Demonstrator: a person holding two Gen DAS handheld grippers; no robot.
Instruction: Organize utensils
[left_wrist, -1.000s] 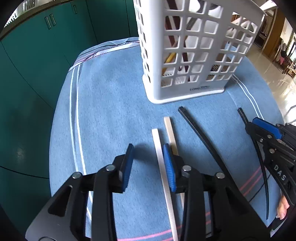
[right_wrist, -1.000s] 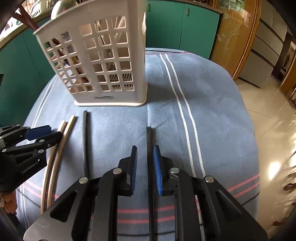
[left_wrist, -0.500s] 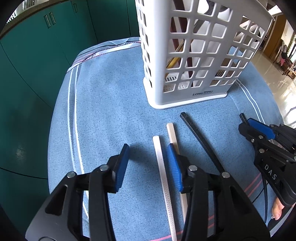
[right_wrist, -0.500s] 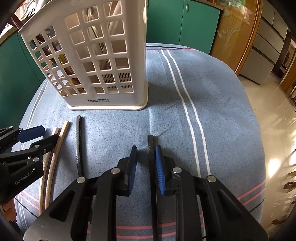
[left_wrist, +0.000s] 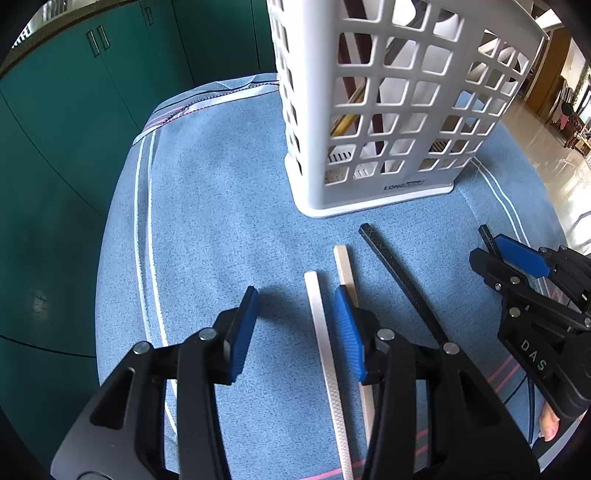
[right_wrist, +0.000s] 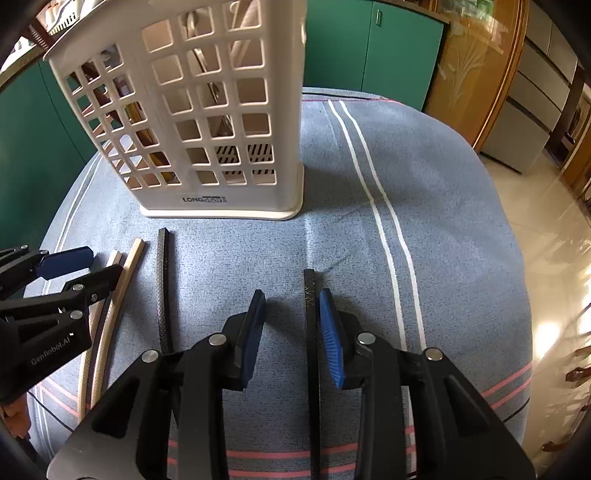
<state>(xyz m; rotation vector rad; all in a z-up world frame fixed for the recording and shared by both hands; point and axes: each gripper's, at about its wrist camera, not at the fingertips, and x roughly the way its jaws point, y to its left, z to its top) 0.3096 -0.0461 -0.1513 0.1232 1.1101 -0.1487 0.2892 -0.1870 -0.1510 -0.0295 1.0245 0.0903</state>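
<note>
Several chopsticks lie side by side on the blue cloth in front of a white lattice utensil basket that holds utensils. My left gripper is open low over the cloth; a white chopstick lies between its jaws, close to the right pad, and a beige chopstick runs under that finger. My right gripper is open, with a black chopstick between its jaws beside the right pad. A second black chopstick lies between the two grippers. The basket also shows in the right wrist view.
The blue tablecloth with white and pink stripes covers a small round table. Green cabinets stand behind and to the left. A wooden door and shiny floor lie to the right, past the table edge.
Both grippers have opened wider and drawn back slightly. The right jaws, nearly shut around the black chopstick before, now stand well apart. The chopsticks have stayed on the cloth.
</note>
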